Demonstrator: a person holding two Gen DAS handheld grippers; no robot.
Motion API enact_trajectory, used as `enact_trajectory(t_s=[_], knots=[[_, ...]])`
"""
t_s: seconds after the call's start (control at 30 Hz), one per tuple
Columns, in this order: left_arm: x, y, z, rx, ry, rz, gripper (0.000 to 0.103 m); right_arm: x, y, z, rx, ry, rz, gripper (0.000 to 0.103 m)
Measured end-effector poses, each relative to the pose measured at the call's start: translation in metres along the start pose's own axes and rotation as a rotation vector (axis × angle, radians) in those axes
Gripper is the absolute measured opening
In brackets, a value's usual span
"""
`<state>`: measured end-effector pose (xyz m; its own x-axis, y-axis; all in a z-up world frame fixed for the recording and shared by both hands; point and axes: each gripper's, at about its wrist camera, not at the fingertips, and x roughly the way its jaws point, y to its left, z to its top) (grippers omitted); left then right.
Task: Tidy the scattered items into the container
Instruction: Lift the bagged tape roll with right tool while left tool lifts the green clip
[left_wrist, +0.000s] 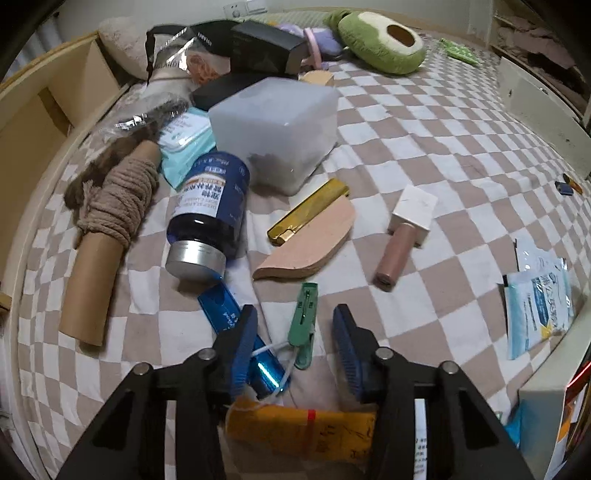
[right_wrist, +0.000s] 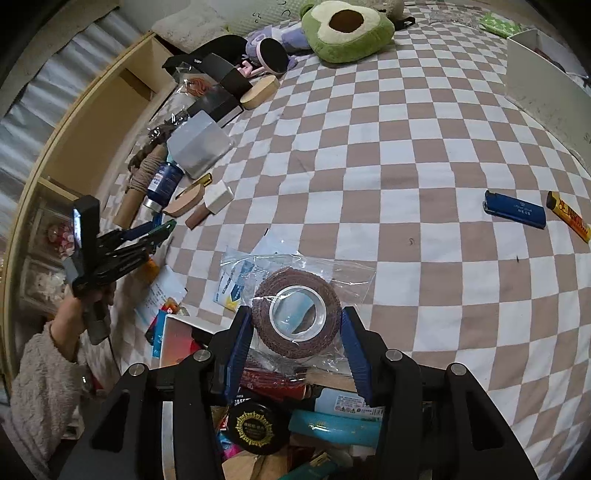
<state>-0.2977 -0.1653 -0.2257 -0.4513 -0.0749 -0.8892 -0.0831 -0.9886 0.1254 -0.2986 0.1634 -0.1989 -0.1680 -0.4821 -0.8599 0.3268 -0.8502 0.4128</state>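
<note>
My left gripper (left_wrist: 295, 332) is open over the checkered bedspread, its fingers on either side of a green clip (left_wrist: 303, 325) on a white cord, without touching it. A shiny blue tube (left_wrist: 236, 338) lies under the left finger. My right gripper (right_wrist: 297, 339) is shut on a brown tape roll in a clear bag (right_wrist: 295, 312) and holds it above the container (right_wrist: 295, 424), which is full of small items. The left gripper also shows in the right wrist view (right_wrist: 162, 230), held by a hand.
Scattered on the bed: a blue bottle (left_wrist: 207, 218), a cardboard tube with twine (left_wrist: 107, 240), a frosted plastic box (left_wrist: 277, 133), a gold bar (left_wrist: 308, 210), a pink tube (left_wrist: 395, 254), blue sachets (left_wrist: 535, 306), a blue lighter (right_wrist: 515, 214), an orange lighter (right_wrist: 569, 216), an avocado plush (right_wrist: 343, 26).
</note>
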Motion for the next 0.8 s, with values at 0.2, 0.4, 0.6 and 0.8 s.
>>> enact_trajectory(t_s=[0.2,0.4,0.6,0.8], knots=[[0.005,-0.010,0.000,0.040,0.006,0.034,0.011,0.001,-0.006,-0.002,0.001,0.008,-0.014,0.049],[-0.002,-0.016,-0.001,0.047,0.009,0.031,0.011,-0.004,-0.013,-0.006,0.004,0.008,-0.021,0.049],[-0.032,-0.012,0.001,-0.013,-0.035,0.000,0.011,-0.018,-0.013,-0.008,-0.006,-0.021,-0.023,0.049],[-0.064,-0.019,-0.001,-0.027,-0.067,-0.010,0.011,-0.042,-0.013,-0.012,-0.019,-0.070,-0.028,0.049]])
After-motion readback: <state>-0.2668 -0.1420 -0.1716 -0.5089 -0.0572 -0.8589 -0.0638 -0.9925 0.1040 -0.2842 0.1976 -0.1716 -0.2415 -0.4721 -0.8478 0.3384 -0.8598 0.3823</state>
